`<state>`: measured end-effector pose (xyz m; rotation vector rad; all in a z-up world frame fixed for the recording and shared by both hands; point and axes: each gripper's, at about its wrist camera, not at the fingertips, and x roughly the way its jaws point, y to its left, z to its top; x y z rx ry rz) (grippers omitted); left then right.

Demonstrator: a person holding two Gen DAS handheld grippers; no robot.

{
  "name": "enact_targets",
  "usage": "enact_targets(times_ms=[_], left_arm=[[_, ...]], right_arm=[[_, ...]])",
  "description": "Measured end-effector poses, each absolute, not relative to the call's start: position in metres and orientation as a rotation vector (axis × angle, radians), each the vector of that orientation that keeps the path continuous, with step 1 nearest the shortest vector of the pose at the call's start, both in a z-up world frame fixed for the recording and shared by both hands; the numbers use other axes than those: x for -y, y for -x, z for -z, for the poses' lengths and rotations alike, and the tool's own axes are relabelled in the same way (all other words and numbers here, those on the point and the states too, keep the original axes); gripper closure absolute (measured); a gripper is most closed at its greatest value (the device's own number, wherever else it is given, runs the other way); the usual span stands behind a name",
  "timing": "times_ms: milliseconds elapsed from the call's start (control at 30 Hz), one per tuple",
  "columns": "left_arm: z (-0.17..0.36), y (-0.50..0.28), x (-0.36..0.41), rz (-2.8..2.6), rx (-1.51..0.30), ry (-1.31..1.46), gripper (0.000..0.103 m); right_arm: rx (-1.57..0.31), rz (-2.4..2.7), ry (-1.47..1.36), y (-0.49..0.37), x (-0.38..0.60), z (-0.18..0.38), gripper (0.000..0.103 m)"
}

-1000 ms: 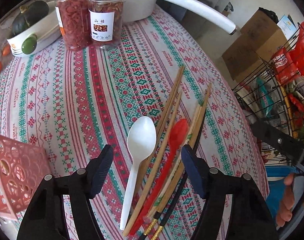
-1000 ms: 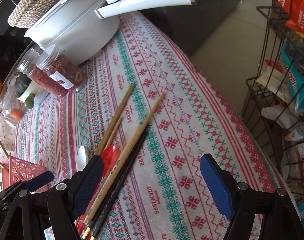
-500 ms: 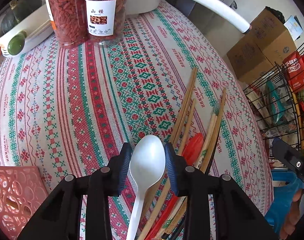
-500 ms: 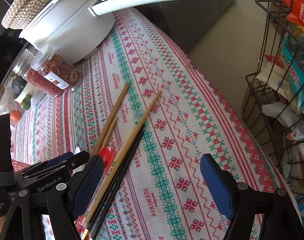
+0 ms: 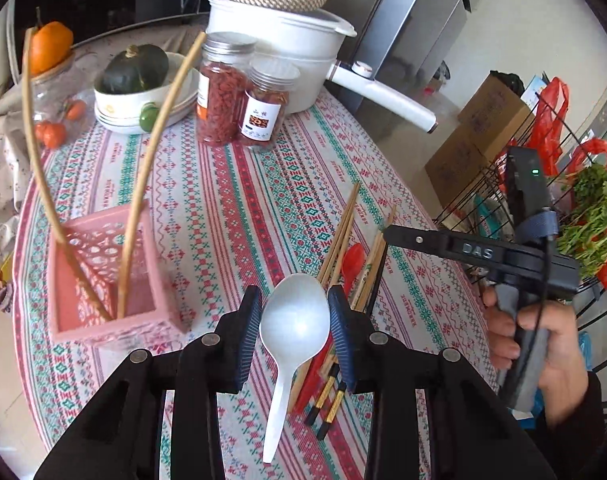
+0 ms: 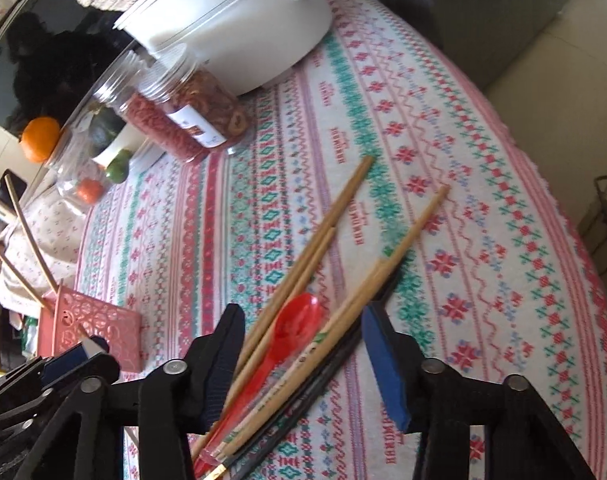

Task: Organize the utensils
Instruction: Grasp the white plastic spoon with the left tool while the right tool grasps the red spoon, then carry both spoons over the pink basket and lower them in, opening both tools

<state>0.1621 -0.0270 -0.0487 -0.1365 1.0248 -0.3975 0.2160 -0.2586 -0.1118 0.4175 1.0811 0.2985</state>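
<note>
My left gripper point(image 5: 294, 316) is shut on the bowl of a white plastic spoon point(image 5: 291, 332) and holds it above the tablecloth, its handle hanging down. A pink lattice holder point(image 5: 103, 280) with two long chopsticks point(image 5: 155, 152) stands to the left; it also shows in the right wrist view point(image 6: 91, 328). My right gripper point(image 6: 303, 344) is open, low over a pile of wooden chopsticks point(image 6: 323, 256), a red spoon point(image 6: 291, 328) and dark chopsticks point(image 6: 315, 388), its jaws on either side of them. The pile also shows in the left wrist view point(image 5: 343, 240).
Two jars point(image 5: 239, 92), a white pot with a long handle point(image 5: 287, 48), and a bowl with a squash point(image 5: 139, 88) stand at the back of the round table. A wire rack point(image 5: 543, 184) with bags and greens stands off the right edge.
My left gripper has lifted the white spoon off the table and pulled back toward the pink holder. My right gripper has moved left and down over the utensil pile, its jaws narrower.
</note>
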Motion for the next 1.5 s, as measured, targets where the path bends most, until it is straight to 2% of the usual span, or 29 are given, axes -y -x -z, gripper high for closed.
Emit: enact_targets(times_ms=[133, 300, 500, 667, 900, 1200, 1500], left_arm=[[0.040, -0.141, 0.001, 0.393, -0.999, 0.183, 0.067], [0.037, -0.129, -0.019, 0.384, -0.986, 0.221, 0.067], [0.040, -0.121, -0.029, 0.372, -0.987, 0.236, 0.067], [0.036, -0.115, -0.039, 0.365, -0.971, 0.235, 0.067], [0.015, -0.106, -0.057, 0.331, -0.884, 0.257, 0.067], [-0.029, -0.091, -0.082, 0.281, -0.670, 0.299, 0.067], [-0.049, -0.093, -0.099, 0.200, -0.442, 0.345, 0.067]], right_arm=[[-1.091, -0.312, -0.413, -0.225, 0.250, 0.126, 0.069], [-1.115, -0.285, -0.356, -0.232, 0.243, 0.143, 0.071], [-1.124, -0.322, -0.314, -0.237, 0.233, 0.157, 0.079], [-1.114, -0.371, -0.267, -0.235, 0.222, 0.161, 0.098], [-1.022, -0.363, -0.252, -0.218, 0.222, 0.131, 0.101], [-0.788, -0.356, -0.150, -0.172, 0.210, 0.055, 0.103], [-0.628, -0.310, -0.174, -0.147, 0.198, 0.012, 0.103]])
